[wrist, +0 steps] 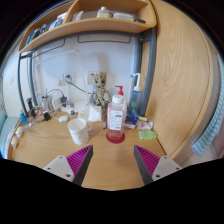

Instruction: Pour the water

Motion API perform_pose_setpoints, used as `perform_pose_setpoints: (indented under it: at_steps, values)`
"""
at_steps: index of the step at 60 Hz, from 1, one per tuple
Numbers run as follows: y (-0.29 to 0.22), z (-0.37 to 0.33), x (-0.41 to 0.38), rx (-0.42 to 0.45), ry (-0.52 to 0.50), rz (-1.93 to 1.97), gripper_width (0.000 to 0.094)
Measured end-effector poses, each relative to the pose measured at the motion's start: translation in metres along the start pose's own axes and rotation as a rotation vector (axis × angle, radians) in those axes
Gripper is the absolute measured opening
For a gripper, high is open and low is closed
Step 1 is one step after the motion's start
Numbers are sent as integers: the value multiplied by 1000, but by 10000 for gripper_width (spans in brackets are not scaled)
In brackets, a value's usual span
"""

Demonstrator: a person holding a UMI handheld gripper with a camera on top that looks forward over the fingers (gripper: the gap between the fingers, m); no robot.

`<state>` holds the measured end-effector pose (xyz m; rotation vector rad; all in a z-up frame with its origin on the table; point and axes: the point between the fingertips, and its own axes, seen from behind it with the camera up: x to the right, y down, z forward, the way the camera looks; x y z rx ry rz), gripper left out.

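Note:
A clear bottle (116, 114) with a red cap and a red base stands upright on the wooden desk (100, 160), beyond my fingers and a little right of their middle. A white cup (78, 130) stands to its left, with a second white cup (95, 116) behind it. My gripper (112, 160) is open and empty, its magenta pads (78, 158) spread wide over the bare desk, well short of the bottle.
A small green object (147, 133) lies right of the bottle. Cables, wall sockets and small clutter (45, 110) sit at the desk's back left. A wooden shelf (90, 25) with items hangs above. A wooden panel (185, 80) stands on the right.

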<state>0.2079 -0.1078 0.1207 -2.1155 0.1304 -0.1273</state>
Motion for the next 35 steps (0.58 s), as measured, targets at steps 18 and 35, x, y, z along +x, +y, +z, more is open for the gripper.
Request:
perform_pose_setpoints:
  at_steps: [18,35]
  values:
    - [-38,-83,-38,21,-25,-41,859]
    - [-70,-119,-76,86,-90,-26,856]
